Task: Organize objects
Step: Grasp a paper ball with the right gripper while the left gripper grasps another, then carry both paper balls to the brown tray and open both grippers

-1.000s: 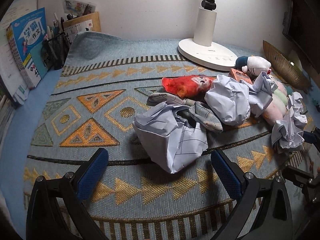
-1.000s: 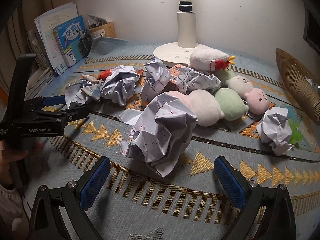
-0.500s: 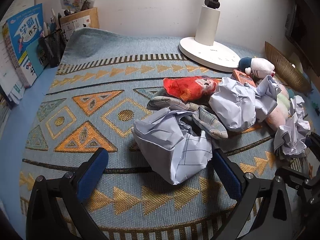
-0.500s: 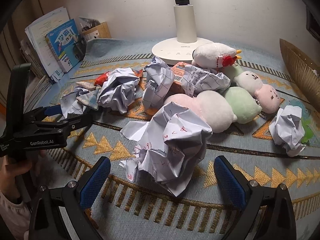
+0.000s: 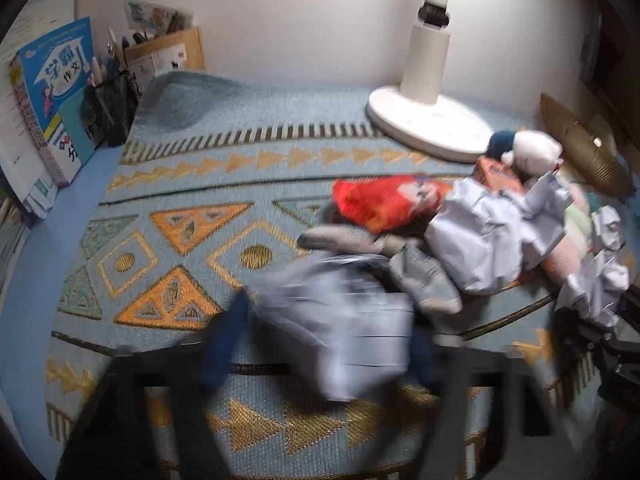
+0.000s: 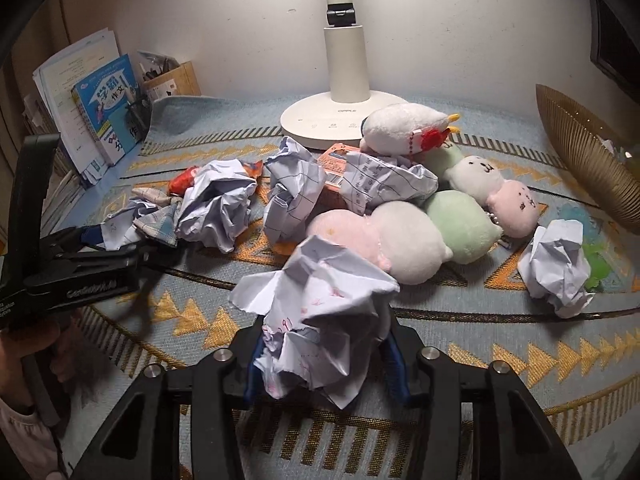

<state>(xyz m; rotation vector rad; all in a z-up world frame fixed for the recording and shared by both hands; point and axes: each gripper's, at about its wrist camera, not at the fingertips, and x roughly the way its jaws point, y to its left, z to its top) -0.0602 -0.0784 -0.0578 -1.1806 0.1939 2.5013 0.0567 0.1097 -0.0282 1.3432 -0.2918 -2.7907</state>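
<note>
Since half a second ago my right gripper (image 6: 322,364) has clamped the crumpled paper ball (image 6: 320,312); left gripper (image 5: 320,344) blurred, closing around lined paper wad (image 5: 352,332), grip unconfirmed.

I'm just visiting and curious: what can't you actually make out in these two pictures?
- Left gripper, left view: motion blur; open or shut on the paper ball is unclear.
- Orange box, right view: mostly hidden under lined paper.
- Gold basket, right view: cut off by the edge, contents unseen.
- Red-marked paper hides the right gripper's pads.

Lamp (image 6: 344,92) behind plush toys (image 6: 460,220) — paper balls (image 6: 218,204) left, basket (image 6: 584,156) right
</note>
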